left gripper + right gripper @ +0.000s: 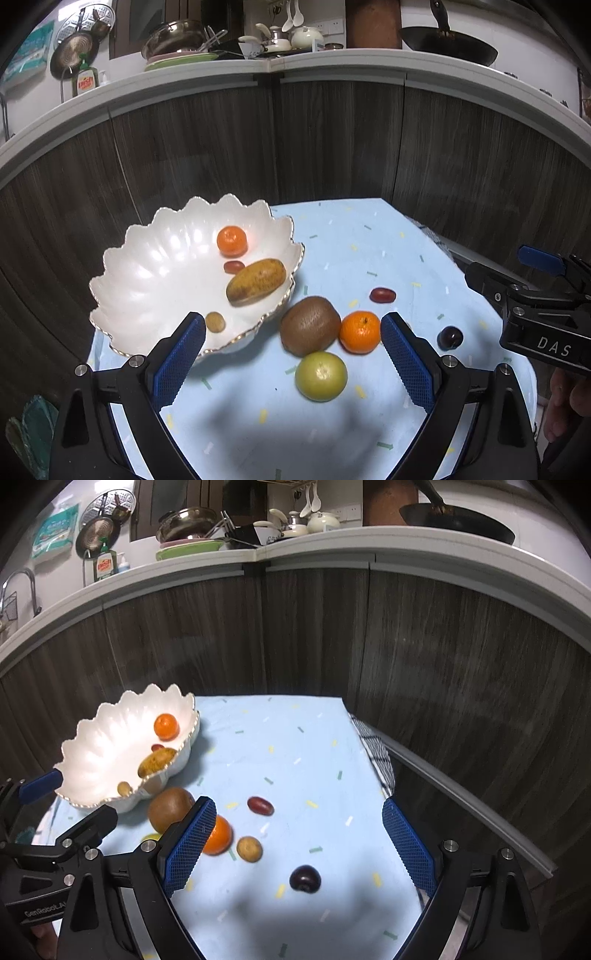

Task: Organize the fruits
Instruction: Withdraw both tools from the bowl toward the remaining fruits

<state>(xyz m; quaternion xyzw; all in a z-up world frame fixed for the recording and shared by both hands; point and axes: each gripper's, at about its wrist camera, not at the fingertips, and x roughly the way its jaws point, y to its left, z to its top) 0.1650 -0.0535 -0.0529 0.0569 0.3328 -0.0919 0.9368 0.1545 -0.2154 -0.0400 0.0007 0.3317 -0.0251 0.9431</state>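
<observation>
On the blue cloth (332, 240), kiwi (309, 325) touches orange (359, 331) beside bowl (147, 280).

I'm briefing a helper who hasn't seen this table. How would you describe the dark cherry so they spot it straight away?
Start at the white scalloped bowl on the light blue tablecloth. Loose fruit lies beside it: a kiwi, an orange, a small tan fruit. The cherry lies apart from them, nearest the camera; it is the only almost black, glossy fruit.
</observation>
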